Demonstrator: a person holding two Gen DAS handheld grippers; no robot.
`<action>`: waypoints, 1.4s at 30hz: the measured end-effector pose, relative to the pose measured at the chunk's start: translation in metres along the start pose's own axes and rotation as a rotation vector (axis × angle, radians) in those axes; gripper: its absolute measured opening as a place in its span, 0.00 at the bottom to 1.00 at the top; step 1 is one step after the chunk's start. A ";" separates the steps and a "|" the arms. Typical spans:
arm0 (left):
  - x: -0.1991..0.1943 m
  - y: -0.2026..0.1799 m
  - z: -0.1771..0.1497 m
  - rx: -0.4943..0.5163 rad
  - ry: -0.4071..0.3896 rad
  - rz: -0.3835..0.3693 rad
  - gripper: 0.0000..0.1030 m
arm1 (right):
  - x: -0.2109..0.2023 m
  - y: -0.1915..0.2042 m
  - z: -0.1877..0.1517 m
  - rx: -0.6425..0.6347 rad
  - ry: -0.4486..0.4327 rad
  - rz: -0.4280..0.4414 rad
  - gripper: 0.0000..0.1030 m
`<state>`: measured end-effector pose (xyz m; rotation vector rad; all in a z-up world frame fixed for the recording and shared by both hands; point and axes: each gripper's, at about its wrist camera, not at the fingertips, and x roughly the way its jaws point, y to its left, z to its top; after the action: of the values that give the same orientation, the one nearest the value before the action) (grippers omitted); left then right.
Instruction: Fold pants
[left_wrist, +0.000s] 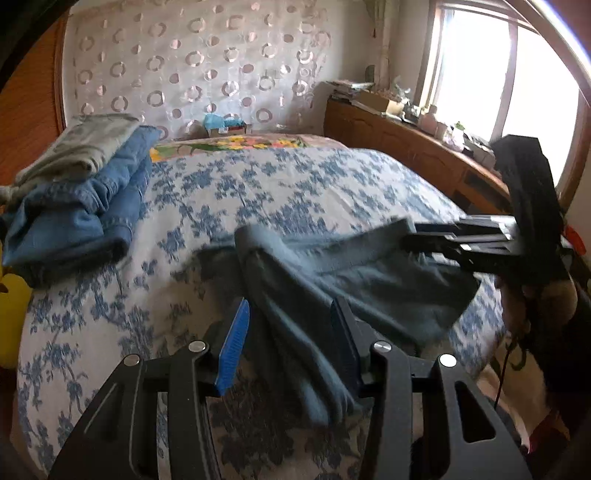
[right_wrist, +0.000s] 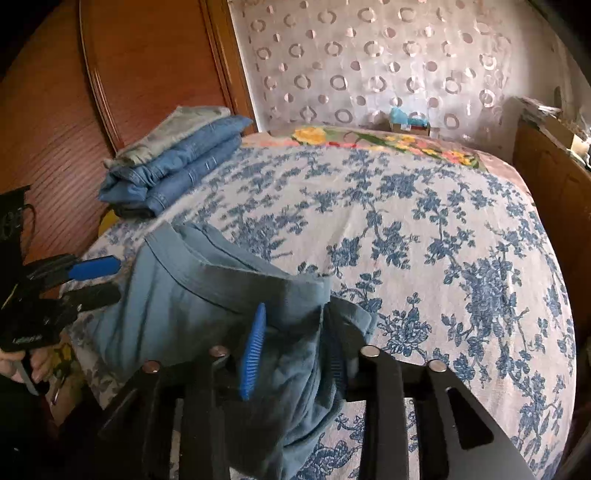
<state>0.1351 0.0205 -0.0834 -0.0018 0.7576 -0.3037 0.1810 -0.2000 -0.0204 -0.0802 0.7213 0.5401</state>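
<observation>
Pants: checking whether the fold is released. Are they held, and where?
Seemingly nothing is gripped: the pants lie loosely between the spread fingers of the left gripper and the right gripper.

Your two wrist cameras look forward and down along their fingers, close over the blue-flowered white bedspread (left_wrist: 110, 332); both share the folded blue denim stack (right_wrist: 177, 166) and circle-patterned curtain (left_wrist: 184, 55).

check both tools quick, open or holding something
left tool: open, grey-blue pants lie loose between its fingers, not pinched
right tool: open, a fold of the same pants lies between its fingers, no visible pinch
</observation>
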 end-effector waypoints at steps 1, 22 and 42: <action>0.002 -0.001 -0.002 0.005 0.012 0.009 0.46 | 0.004 -0.001 0.001 0.003 0.016 -0.017 0.34; -0.014 -0.006 -0.025 0.000 0.013 0.008 0.46 | -0.018 -0.006 -0.010 0.086 -0.077 -0.063 0.31; -0.027 -0.010 -0.050 -0.011 0.004 -0.025 0.27 | -0.064 0.009 -0.070 0.088 -0.071 0.001 0.31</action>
<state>0.0804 0.0234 -0.1002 -0.0206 0.7638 -0.3233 0.0938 -0.2379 -0.0311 0.0216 0.6747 0.5091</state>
